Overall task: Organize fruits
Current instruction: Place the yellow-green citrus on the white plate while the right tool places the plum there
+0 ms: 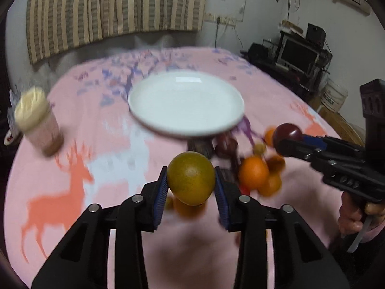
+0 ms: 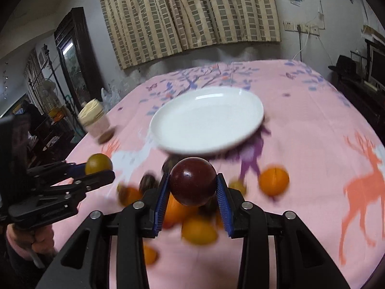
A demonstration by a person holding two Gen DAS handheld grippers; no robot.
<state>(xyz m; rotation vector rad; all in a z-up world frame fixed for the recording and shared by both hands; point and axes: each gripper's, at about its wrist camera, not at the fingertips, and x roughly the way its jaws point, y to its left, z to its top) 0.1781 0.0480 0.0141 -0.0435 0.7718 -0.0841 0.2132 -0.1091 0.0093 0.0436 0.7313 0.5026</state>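
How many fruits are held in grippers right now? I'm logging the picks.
2: a greenish-yellow citrus in the left gripper, and a dark red plum in the right gripper, both raised before the white plate.

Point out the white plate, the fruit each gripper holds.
white plate (image 1: 185, 118), left wrist view, bare near side.
greenish orange (image 1: 190, 178), left wrist view, front face.
dark red plum (image 2: 193, 181), right wrist view, front face.

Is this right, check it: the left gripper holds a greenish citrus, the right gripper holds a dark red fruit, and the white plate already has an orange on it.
Not quite. The left gripper does hold the greenish citrus and the right gripper the dark red fruit, but the white plate has nothing on it. Both wrist views show it bare; the oranges lie on the pink cloth in front of it.
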